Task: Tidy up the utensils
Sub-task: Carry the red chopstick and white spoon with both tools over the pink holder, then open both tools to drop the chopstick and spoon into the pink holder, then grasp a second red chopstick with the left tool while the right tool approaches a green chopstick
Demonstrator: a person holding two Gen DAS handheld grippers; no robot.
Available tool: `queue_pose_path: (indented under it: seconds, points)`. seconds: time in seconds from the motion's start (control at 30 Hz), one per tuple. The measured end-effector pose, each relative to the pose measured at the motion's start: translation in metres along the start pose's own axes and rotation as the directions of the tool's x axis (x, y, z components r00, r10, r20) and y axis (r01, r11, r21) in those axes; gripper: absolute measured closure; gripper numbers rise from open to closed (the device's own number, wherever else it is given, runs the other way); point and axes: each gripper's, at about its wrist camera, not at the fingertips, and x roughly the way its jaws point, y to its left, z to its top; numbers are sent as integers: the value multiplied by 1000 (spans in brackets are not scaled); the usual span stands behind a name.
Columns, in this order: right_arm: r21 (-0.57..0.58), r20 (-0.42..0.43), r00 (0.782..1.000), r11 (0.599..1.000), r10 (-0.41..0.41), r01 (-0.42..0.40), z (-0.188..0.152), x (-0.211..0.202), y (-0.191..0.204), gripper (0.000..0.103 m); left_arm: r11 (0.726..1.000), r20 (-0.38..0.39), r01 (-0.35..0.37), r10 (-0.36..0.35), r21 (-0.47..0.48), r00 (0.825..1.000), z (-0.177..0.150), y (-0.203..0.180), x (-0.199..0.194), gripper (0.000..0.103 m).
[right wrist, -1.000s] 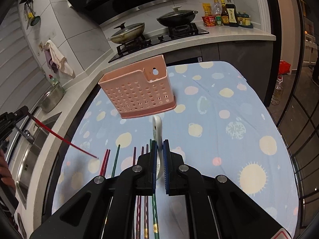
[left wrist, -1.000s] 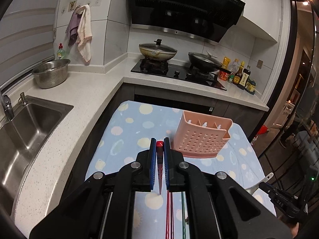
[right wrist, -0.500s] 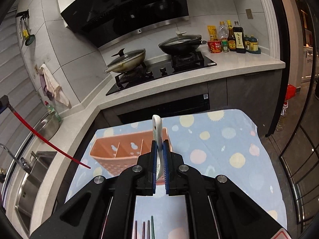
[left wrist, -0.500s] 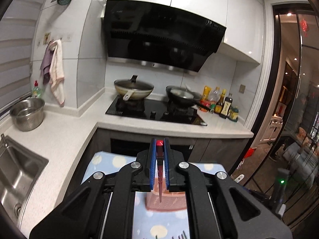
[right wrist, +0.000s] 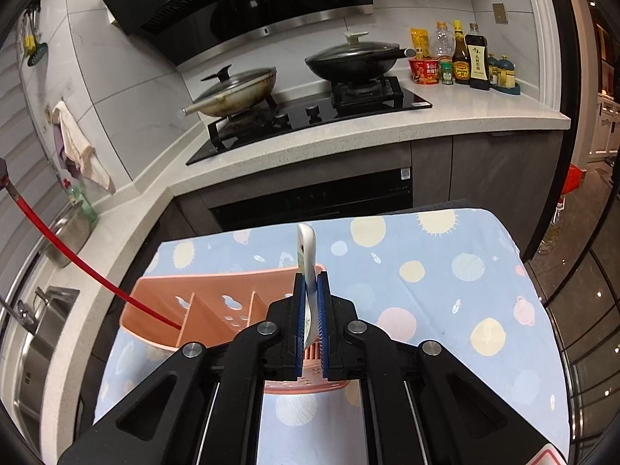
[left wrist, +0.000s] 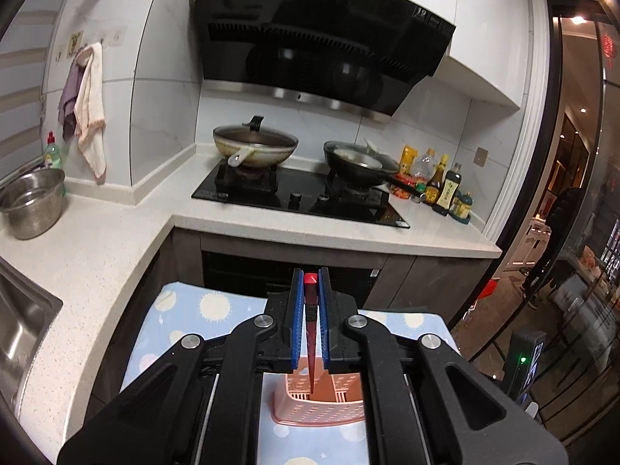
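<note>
One chopstick (left wrist: 310, 333) pinched by left gripper (left wrist: 310, 290), tip now in one basket (right wrist: 217, 310) at 6 o'clock; one spoon (right wrist: 306, 259) pinched by right gripper (right wrist: 309, 286), now lower.

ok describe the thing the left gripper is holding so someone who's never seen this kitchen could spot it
Start at the blue tablecloth with sun and planet prints in front of the stove counter, where a pink perforated plastic utensil caddy stands. A thin red chopstick slants down into its leftmost compartment, clamped in the left gripper. Unlike the broad white ceramic spoon, it is a slender red rod.
</note>
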Motion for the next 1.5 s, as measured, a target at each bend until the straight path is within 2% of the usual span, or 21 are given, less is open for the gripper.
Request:
queue_pose_path:
  seconds: [0.2,0.27,0.33,0.5,0.57,0.7,0.87,1.07,1.17,1.33,1.5]
  points:
    - [10,-26,1000,1000,0,0,-7,13,-3,96,1000,-49,-18,18,-11,999,-16,11,21,96]
    - [5,-10,1000,1000,-10,10,-8,10,-2,89,1000,-64,-27,26,-14,998,-20,13,24,96]
    - [3,1,1000,1000,-14,14,-10,5,-2,89,999,-68,-32,31,-21,997,-24,15,24,95]
    - [4,1,1000,1000,-13,13,-17,-11,-5,86,998,-87,-38,34,-50,996,-33,23,19,91]
    - [-13,5,1000,1000,-16,16,-23,-20,-5,86,998,-92,-46,41,-50,995,-39,25,13,87]
    - [-50,-4,1000,999,-17,17,-41,-40,0,85,997,-109,-59,54,-45,993,-53,26,0,85]
    - [-83,-35,999,997,-9,6,-74,-65,6,84,997,-136,-68,62,-39,989,-74,29,-20,85]
    - [-97,-89,996,995,-3,-6,-127,-98,11,83,997,-191,-82,77,-17,979,-117,31,-51,85]
    - [-109,-117,993,994,-10,-3,-158,-112,13,79,995,-232,-101,98,-1,968,-148,33,-66,85]
    - [-117,-179,984,993,-19,-2,-213,-129,14,78,994,-313,-109,99,-14,945,-196,40,-82,85]
    - [-111,-238,971,994,-25,-2,-253,-138,13,78,993,-363,-115,110,6,925,-242,38,-100,85]
